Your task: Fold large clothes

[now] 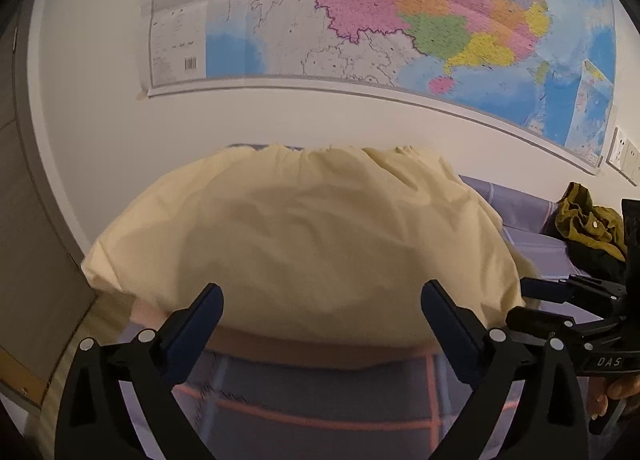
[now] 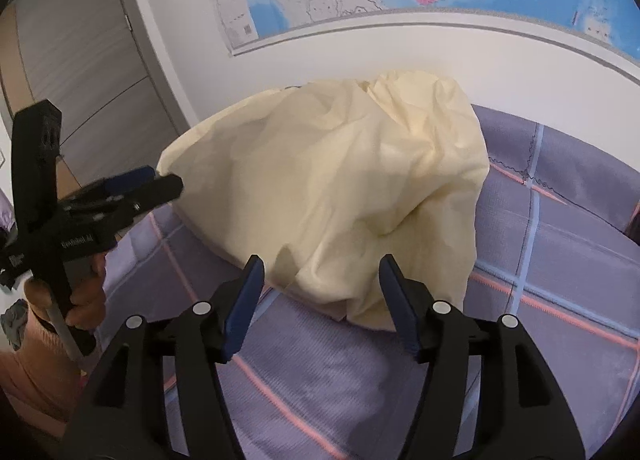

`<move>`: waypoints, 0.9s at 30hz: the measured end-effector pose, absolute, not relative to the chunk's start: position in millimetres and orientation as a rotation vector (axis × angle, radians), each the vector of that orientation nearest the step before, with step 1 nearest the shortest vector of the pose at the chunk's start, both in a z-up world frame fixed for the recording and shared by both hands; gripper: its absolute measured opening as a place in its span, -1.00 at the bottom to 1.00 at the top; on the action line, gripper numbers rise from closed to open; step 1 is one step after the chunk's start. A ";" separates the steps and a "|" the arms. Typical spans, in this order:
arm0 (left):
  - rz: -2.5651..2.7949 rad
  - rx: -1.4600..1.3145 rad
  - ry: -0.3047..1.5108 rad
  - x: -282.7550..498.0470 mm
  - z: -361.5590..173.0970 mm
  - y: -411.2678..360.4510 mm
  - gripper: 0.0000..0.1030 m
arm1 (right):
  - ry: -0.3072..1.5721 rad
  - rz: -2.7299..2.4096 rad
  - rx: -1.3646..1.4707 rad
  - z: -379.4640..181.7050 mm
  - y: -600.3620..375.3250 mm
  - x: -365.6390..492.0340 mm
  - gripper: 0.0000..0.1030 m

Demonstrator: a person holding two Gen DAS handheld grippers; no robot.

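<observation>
Cream garment point(image 2: 328, 187) heaped on the purple checked bed point(image 2: 560, 260) below a wall map point(image 1: 360, 11): light, limp, easily creased cloth, probably best pinched at an edge or corner. Left gripper point(image 1: 322, 314) and right gripper point(image 2: 320, 300): fingers spread, empty.

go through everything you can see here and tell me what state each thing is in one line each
Cream garment: folded over in a loose, wrinkled bundle on the bed, not held.
Left gripper: open, fingers wide apart, nothing between them.
Right gripper: open, the garment's near edge between its fingers but not pinched.
Olive garment: crumpled in a heap, unfolded.
Checked bed cover: spread flat.
Wall map: hanging on the wall.
</observation>
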State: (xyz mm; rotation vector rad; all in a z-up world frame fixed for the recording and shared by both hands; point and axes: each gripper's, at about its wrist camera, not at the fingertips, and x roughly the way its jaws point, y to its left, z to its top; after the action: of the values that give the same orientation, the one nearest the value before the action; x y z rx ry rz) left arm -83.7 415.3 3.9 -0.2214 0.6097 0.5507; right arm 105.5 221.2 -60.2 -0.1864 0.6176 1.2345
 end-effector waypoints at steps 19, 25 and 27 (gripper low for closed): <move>0.672 -0.290 0.613 -122.6 -9.7 349.2 0.87 | 0.514 1.186 -0.186 -58.7 179.5 54.5 0.84; 0.686 -0.314 0.617 -126.7 -8.7 339.7 0.87 | 0.501 1.192 -0.179 -62.1 170.5 46.4 0.89; 0.696 -0.312 0.614 -127.8 -6.8 336.5 0.86 | 0.506 1.195 -0.167 -62.2 166.9 46.0 0.89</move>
State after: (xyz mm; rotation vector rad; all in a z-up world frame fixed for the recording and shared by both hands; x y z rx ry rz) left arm -127.8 336.5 -6.8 -0.3118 0.6136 0.6958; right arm 46.0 166.9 -62.2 -0.1666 0.5057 1.1953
